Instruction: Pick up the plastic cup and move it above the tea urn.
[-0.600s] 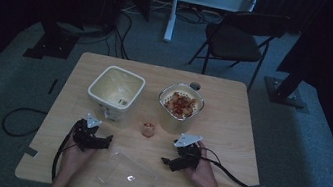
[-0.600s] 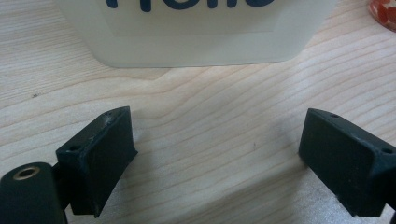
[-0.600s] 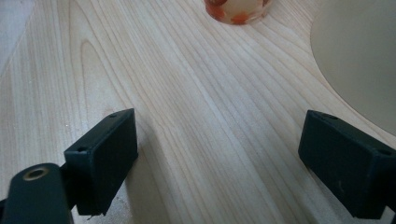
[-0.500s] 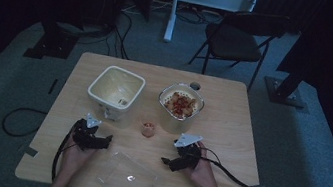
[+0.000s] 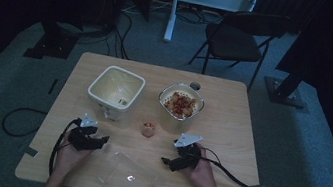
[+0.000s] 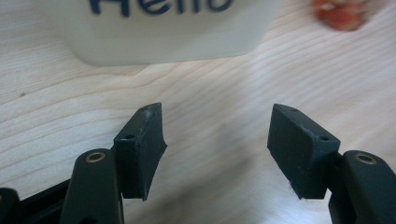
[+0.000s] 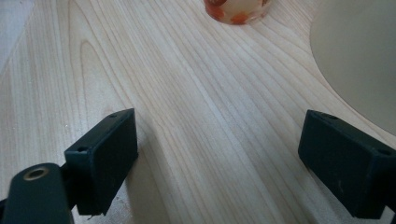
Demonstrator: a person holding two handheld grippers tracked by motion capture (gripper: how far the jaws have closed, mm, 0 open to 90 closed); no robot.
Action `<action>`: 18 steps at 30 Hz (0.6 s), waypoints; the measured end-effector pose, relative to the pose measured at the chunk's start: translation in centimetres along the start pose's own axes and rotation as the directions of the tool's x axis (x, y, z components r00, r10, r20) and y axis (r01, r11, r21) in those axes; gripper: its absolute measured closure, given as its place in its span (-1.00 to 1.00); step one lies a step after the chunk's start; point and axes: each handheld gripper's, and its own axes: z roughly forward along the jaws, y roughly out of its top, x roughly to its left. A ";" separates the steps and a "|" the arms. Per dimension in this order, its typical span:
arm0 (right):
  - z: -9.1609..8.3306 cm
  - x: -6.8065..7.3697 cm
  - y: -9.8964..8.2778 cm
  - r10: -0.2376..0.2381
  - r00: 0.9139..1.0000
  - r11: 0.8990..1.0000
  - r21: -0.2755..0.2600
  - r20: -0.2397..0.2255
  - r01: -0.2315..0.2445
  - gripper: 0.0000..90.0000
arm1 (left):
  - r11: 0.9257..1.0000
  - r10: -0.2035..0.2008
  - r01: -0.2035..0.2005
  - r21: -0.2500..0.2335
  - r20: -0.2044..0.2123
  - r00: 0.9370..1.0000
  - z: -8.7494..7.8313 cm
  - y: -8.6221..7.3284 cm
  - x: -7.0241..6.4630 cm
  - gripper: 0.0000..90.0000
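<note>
near the worktop's front edge, two tongs rest wide open and empty, hands low on the wood.

the left tongs (image 5: 96, 139) and right tongs (image 5: 170, 162) flank a clear tray (image 5: 128, 178) at the front edge, which looks like a ready pose. a white square container (image 5: 116, 90) sits left of the worktop's (image 5: 229, 129) middle and a bowl of reddish food (image 5: 180, 107) to its right, likely kept within easy reach. a small cup (image 5: 148, 129) stands between them, nearer the front. both forearms come in from the front edge, each hand (image 5: 71, 154) wrapped behind its tool, jaws aimed toward the centre.
</note>
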 end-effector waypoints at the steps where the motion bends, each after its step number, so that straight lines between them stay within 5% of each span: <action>1: 0.0 0.0 0.0 0.001 1.000 1.000 0.000 0.000 -0.001 -0.74 | 1.000 0.007 -0.006 -0.008 0.010 1.000 -0.4 0.0 -0.2 -0.18; 12: 0.0 0.0 0.0 0.004 1.000 1.000 0.000 0.003 -0.004 -0.74 | 0.993 0.075 -0.062 -0.102 0.129 0.989 -5.8 0.6 -3.4 -0.17; 18: 0.0 0.0 0.0 0.004 1.000 1.000 0.000 0.004 -0.004 -0.74 | 0.992 0.126 -0.120 -0.047 0.167 0.978 -5.8 0.1 -5.6 -0.09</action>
